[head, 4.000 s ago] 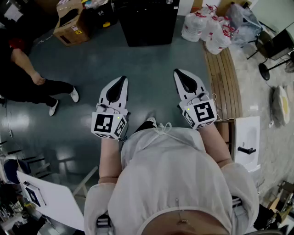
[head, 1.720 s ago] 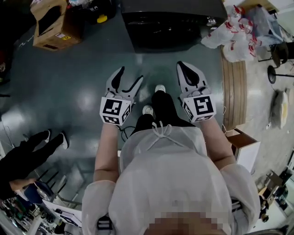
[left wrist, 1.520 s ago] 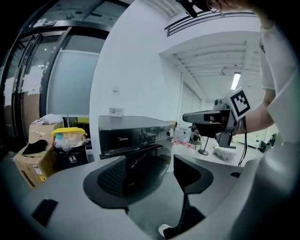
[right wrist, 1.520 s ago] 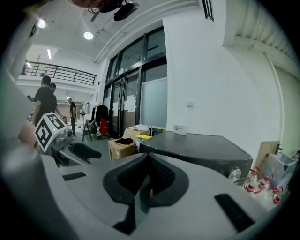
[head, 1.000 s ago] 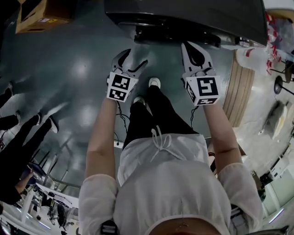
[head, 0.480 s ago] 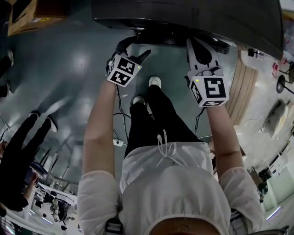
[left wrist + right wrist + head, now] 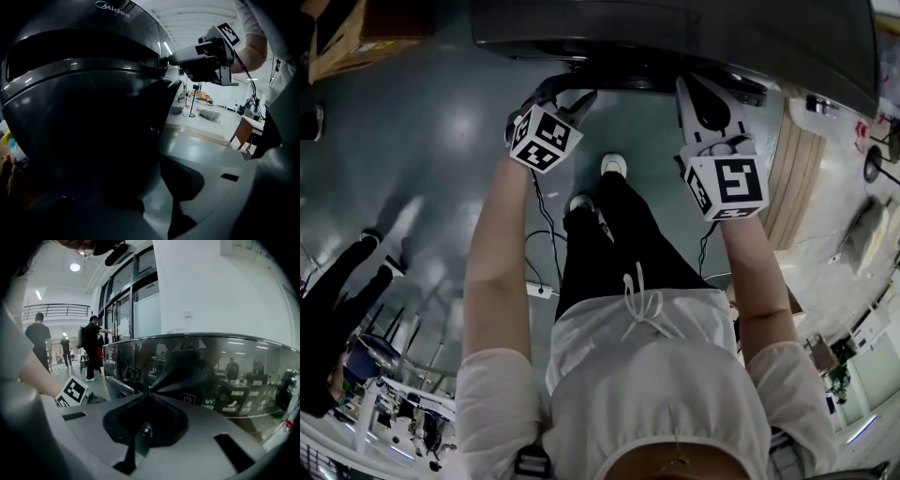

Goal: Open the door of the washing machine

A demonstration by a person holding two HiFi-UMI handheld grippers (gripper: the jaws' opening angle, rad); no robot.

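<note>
Head view: the left gripper [image 7: 561, 94] reaches to 11 o'clock. Its jaws are partly spread and closing at the front of the washing machine [image 7: 675, 33], a glossy black-grey body that spans the top of the frame from 11 to 1 o'clock above the grey floor [image 7: 422, 150]. The right gripper [image 7: 701, 86] sits at 1 o'clock, jaws pressed together with nothing between them, tips at the machine's upper front edge.

In the left gripper view the door [image 7: 89, 122] fills the frame from 9 to 12 o'clock. It is a dark, bulging round pane ringed by a grey band, shut against the body, with a maker's logo on the lid above. The view is dim, but the door's right rim seems to lie between the closing jaws.

In the right gripper view the closed tips stand right at the mirror-like control panel [image 7: 211, 371]. The panel carries a power symbol [image 7: 188, 398] at 4 o'clock from the tips.
</note>
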